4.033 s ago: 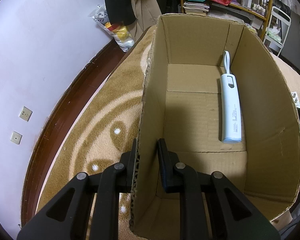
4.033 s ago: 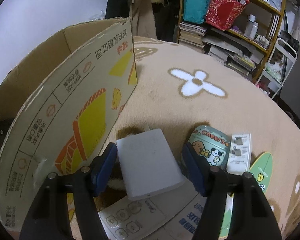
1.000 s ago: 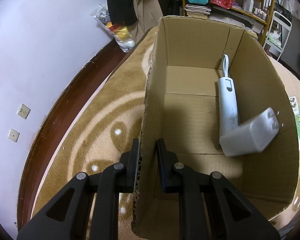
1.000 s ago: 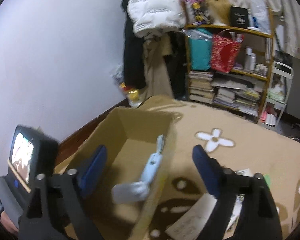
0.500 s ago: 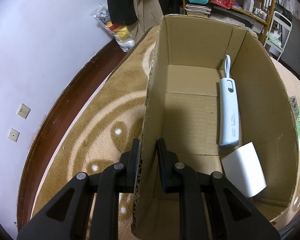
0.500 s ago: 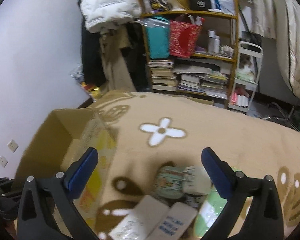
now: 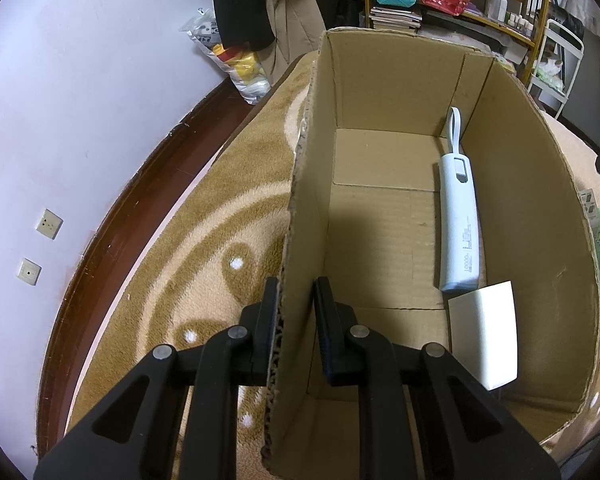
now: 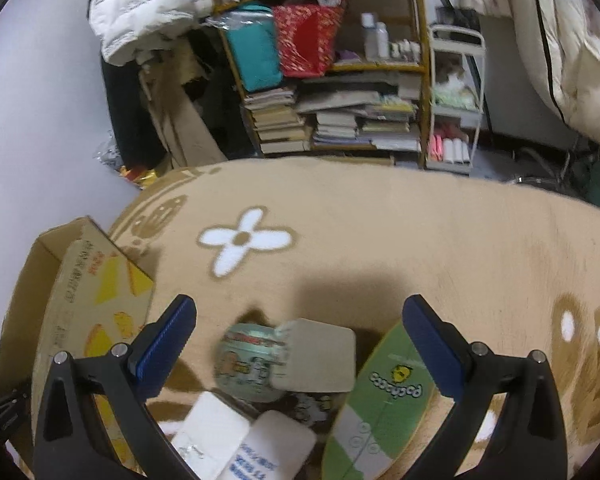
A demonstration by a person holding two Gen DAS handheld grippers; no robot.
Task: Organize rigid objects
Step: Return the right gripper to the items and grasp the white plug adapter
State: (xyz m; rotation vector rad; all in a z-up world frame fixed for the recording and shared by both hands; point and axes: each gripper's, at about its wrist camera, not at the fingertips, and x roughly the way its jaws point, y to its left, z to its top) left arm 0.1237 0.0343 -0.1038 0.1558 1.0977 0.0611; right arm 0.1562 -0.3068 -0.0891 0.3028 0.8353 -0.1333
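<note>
The left hand-held gripper (image 7: 294, 320) is clamped on the near left wall of a brown cardboard box (image 7: 400, 80). Inside, at 3 o'clock, a long pale-blue power bank (image 7: 460, 220) lies along the right wall, a white rectangular block (image 7: 484, 336) touching its near end. The right hand-held gripper (image 8: 300, 344), jaws wide apart and empty, hovers over a round green printed tin (image 8: 248, 364), a grey square card (image 8: 316, 356) and a green oval pack (image 8: 384, 396) on the tan patterned rug (image 8: 380, 240).

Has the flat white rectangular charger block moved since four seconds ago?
Yes. The white charger block now lies inside the cardboard box, just past the near end of the long pale-blue power bank, instead of outside on the rug.
</note>
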